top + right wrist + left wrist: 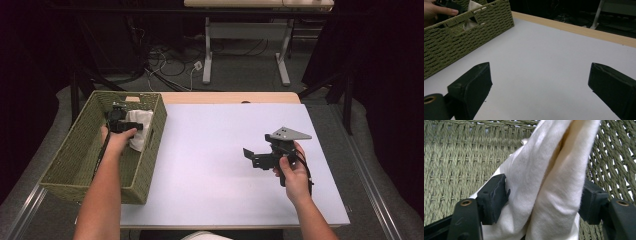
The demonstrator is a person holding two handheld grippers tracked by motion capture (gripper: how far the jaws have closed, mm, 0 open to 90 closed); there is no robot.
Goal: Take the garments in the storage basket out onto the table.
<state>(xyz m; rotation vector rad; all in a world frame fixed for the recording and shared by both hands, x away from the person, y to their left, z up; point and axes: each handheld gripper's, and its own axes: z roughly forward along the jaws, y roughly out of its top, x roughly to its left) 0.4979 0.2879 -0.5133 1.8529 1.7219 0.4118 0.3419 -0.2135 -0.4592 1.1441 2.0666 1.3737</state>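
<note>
While the person's left hand (117, 141) reaches down into the green woven basket (70, 165), the left gripper (121, 123) has its jaws closed on a white cloth (544, 185). In the left gripper view the cloth is bunched up in thick folds between the two black jaws, and both jaws press into it from the sides. It looks as if the cloth is being put into the basket or taken out of it; I cannot tell which. The basket sits at the left edge of the white table (220, 150). The right gripper (257, 159) is held over the bare table, well apart from the basket. Its jaws are wide open with nothing between them, so I think it is just waiting.
</note>
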